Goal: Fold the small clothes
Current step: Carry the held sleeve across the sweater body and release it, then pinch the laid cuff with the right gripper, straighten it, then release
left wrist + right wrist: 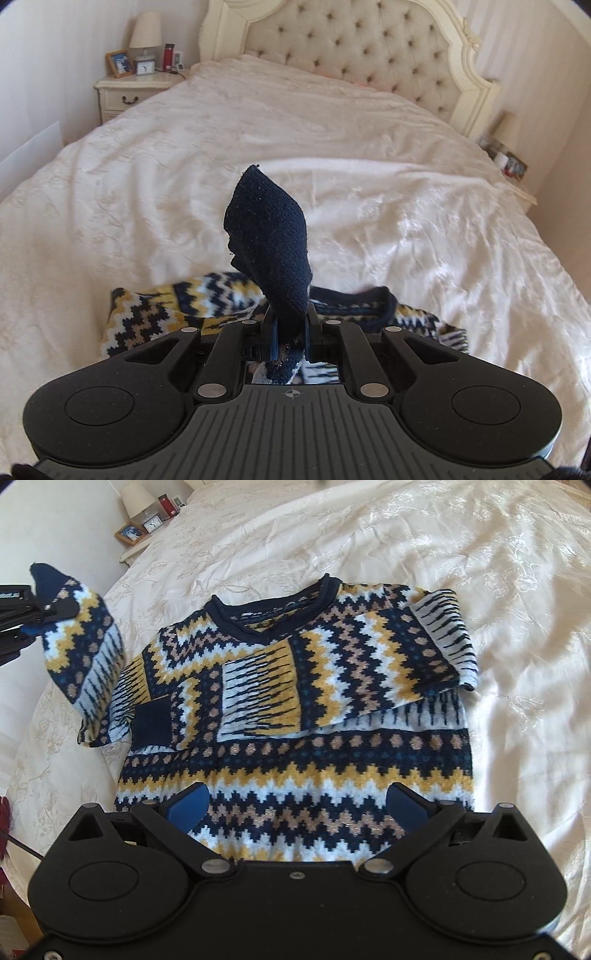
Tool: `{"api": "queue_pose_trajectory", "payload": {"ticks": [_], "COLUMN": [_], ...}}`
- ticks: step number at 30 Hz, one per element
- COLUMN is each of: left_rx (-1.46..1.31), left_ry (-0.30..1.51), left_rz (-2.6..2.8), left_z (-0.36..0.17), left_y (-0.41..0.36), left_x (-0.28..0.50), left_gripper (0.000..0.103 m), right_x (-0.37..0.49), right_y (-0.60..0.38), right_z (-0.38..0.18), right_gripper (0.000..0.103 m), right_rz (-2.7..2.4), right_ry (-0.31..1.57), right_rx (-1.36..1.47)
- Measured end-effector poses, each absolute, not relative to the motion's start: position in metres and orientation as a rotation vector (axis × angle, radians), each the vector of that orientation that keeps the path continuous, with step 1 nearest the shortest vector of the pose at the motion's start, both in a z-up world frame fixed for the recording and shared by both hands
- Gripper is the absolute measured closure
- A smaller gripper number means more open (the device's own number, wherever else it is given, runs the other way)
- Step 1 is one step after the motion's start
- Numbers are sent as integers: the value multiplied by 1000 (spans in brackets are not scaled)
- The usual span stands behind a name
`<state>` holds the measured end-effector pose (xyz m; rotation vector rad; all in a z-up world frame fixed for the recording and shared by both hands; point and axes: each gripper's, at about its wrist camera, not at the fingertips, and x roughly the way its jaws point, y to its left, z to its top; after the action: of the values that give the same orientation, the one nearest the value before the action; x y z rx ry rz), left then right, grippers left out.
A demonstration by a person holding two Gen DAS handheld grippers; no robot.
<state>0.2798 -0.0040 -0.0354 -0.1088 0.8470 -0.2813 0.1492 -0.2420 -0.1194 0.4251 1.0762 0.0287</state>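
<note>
Lying flat on the cream bedspread (480, 590), our patterned sweater (295, 775) runs lengthwise from hem, nearest us, to neckline, pointing toward the headboard (351, 48). Our left gripper (290, 325) pinches one sleeve's navy cuff (269, 236), lifted off the bed; our right gripper (297, 805) hovers over the hem, fingers spread wide.

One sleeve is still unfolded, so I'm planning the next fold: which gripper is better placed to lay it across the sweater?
Left. The left gripper is already shut on the sleeve cuff, while the right gripper hangs open over the sweater.
</note>
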Motion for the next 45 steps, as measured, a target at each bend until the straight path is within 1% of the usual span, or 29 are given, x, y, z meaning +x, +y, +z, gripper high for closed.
{"api": "queue_pose_trajectory", "payload": {"ticks": [5, 6, 7, 9, 13, 17, 20, 22, 33, 36, 38, 42, 43, 44, 45], "left_rx": [-57, -38, -11, 52, 168, 228, 266, 281, 223, 222, 225, 228, 226, 224, 219], "left_ry": [911, 918, 927, 931, 902, 840, 809, 813, 1013, 1042, 1055, 1099, 1110, 1126, 1135], "left_rz": [-321, -327, -333, -346, -405, -476, -489, -473, -204, -157, -142, -131, -130, -125, -122], "left_z": [-68, -74, -78, -84, -87, -79, -77, -80, -125, -133, -139, -154, -157, -163, -166], "left_y": [-63, -70, -79, -97, -125, -139, -133, -121, -2, 17, 23, 29, 29, 30, 31], "left_x": [276, 276, 273, 270, 261, 248, 240, 237, 272, 284, 290, 299, 300, 302, 302], "left_gripper": [91, 89, 87, 71, 67, 60, 56, 56, 56, 56, 56, 56, 56, 55, 55], "right_x": [143, 142, 140, 139, 138, 139, 143, 148, 191, 207, 218, 235, 239, 241, 242], "right_y": [-265, -269, -273, -279, -285, -285, -283, -283, -284, -288, -290, -292, -292, -293, -293], "right_z": [-123, -123, -124, -126, -130, -132, -131, -130, -127, -130, -133, -145, -150, -156, -162], "right_gripper": [1, 1, 1, 1, 1, 1, 1, 1, 2, 11, 22, 25, 30, 38, 42], "right_rz": [6, 2, -4, -12, -27, -38, -45, -48, -84, -90, -100, -112, -117, -123, -129], "right_ry": [1076, 1076, 1076, 1077, 1084, 1086, 1077, 1068, 980, 978, 984, 996, 1012, 1036, 1063], "right_rx": [445, 450, 456, 468, 483, 488, 483, 477, 439, 486, 509, 515, 516, 516, 510]}}
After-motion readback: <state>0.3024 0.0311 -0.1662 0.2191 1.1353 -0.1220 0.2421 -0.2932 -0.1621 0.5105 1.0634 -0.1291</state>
